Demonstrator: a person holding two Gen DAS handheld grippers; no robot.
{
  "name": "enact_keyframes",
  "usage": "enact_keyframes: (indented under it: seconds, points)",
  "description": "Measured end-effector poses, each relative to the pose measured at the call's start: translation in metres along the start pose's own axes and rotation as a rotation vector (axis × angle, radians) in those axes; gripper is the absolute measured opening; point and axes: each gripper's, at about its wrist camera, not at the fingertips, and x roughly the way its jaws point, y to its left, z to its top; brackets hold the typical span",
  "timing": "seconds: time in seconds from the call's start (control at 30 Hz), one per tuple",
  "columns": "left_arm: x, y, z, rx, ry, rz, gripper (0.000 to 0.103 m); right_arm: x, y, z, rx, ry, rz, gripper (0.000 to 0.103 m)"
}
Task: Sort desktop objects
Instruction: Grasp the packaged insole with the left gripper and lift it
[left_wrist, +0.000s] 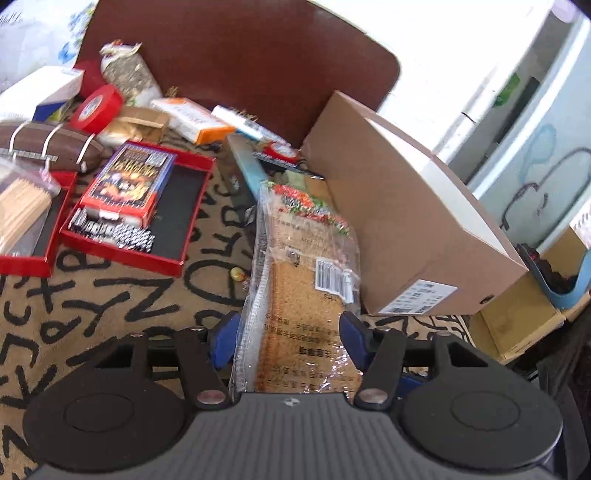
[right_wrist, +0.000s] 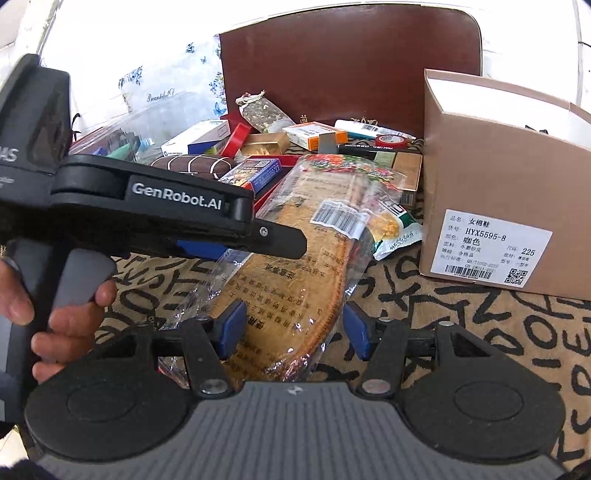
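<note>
Insoles: the packet of insoles (left_wrist: 303, 280) in clear wrap lies on the lettered cloth (left_wrist: 110, 295), its far end propped on clutter just beside the cardboard box (left_wrist: 399, 221); we judge it is the item being sorted now.
Left gripper: our left gripper (left_wrist: 288, 339) stands about half open, a blue pad on each side of the packet's near end; the pads look clear of the wrap, so we hold nothing.
Right gripper: our right gripper (right_wrist: 291, 328) straddles the packet (right_wrist: 288, 288) likewise, about half open, gripping nothing that we can see.
Why so: with both pairs of fingers set astride the same end, we read this as the packet lying free on the cloth, neither gripper bearing it.
Red trays: two red trays (left_wrist: 184, 206) sit well to the left, one holding a card box (left_wrist: 129, 181) and drill bits; perhaps sorting bins, we judge.
Hidden: the packet's nearest edge disappears under each gripper body; whether the wrap brushes a pad we cannot tell.
Cut off: the box runs out of the right wrist view; items behind the packet overlap and blur.
</note>
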Motion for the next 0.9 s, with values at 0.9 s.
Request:
enact_keyframes:
  seconds: [0.9]
  points:
    - [0.012,-0.007,-0.013,0.029,0.065,-0.006,0.043,-0.007,-0.005,-0.003,0.018,-0.004,-0.030,0.043]
